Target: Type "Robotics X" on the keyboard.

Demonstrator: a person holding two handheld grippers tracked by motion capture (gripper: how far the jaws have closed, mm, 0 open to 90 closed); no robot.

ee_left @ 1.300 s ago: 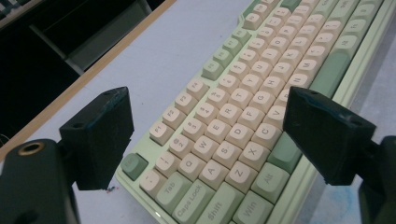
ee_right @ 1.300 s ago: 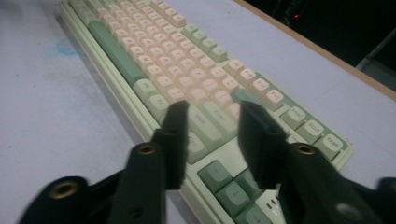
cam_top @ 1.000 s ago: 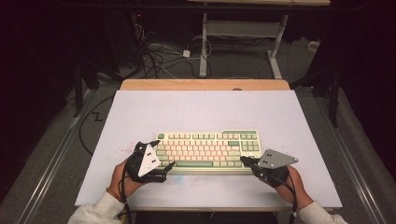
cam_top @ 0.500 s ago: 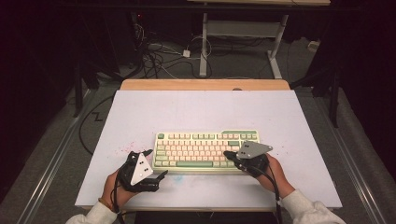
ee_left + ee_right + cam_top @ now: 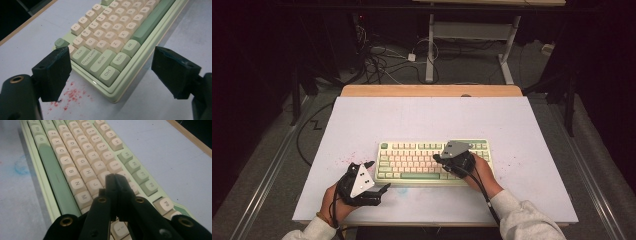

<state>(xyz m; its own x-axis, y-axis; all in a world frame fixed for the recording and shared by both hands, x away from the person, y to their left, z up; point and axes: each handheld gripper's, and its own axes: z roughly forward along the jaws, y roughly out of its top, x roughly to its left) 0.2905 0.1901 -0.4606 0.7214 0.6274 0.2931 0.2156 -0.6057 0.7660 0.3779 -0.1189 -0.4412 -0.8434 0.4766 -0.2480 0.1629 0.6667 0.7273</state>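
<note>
Nearby, red specks (image 5: 72,95) stain the table (image 5: 422,117) beside the keyboard (image 5: 412,162).

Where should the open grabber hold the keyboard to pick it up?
Probably the keyboard's near left corner, by the Ctrl key. The left gripper is open with a jaw on either side of that corner. The low, thin case edge fits between them; come in level from the left end.

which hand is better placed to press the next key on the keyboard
Right. The right gripper is over the keyboard, its fingers closed together into one tip above the middle letter keys. The left gripper sits off the keyboard's left front corner, over the table, its fingers wide apart.
</note>
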